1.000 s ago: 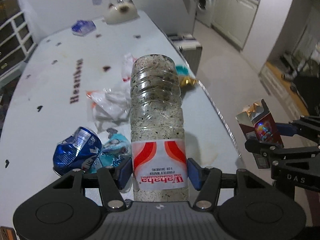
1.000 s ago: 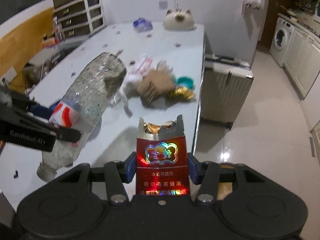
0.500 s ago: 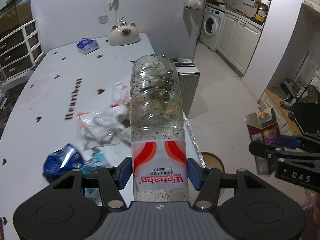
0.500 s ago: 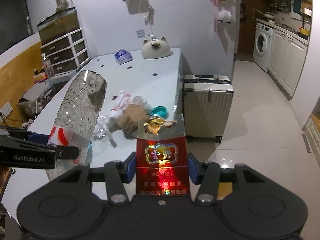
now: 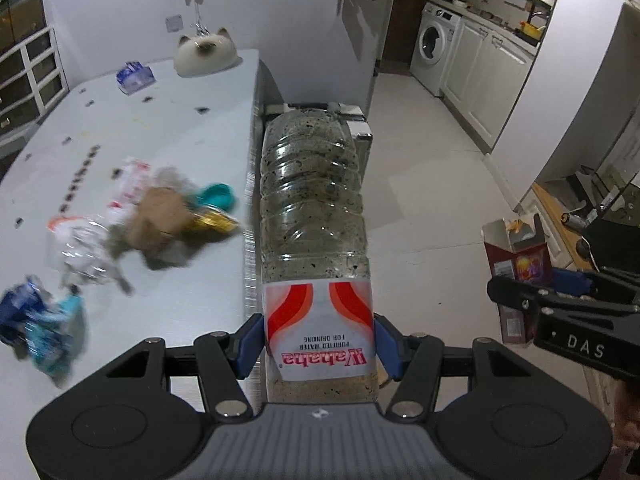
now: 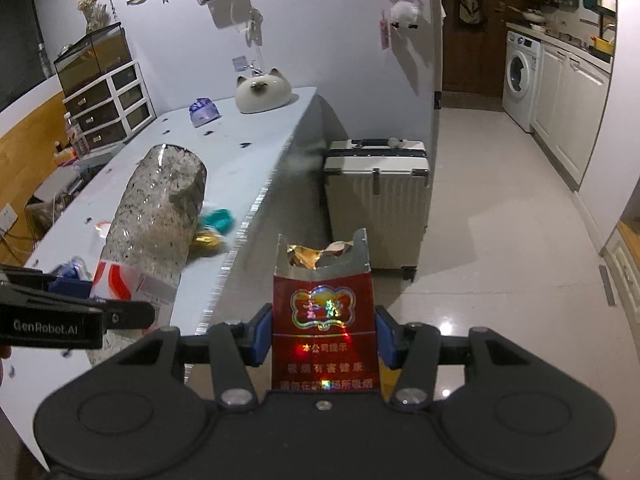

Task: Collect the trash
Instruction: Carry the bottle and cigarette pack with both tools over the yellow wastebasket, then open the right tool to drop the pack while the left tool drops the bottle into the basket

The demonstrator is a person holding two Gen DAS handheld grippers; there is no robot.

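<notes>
My left gripper (image 5: 319,346) is clamped on one speckled plastic bottle (image 5: 314,216), held beyond the table (image 5: 168,128) edge over open floor (image 6: 500,232). My right gripper (image 6: 323,336) pinches one torn red cigarette pack (image 6: 323,312), with one suitcase (image 6: 378,196) ahead. One loose trash heap (image 5: 132,216) lies near the table's edge.

Clear plastic bottle (image 5: 314,216); seemingly glossy pack (image 6: 323,320)

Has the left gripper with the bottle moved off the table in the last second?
Yes. The left gripper, shut on the water bottle, has swung right: the bottle now lies past the table edge, over the suitcase and floor.
</notes>
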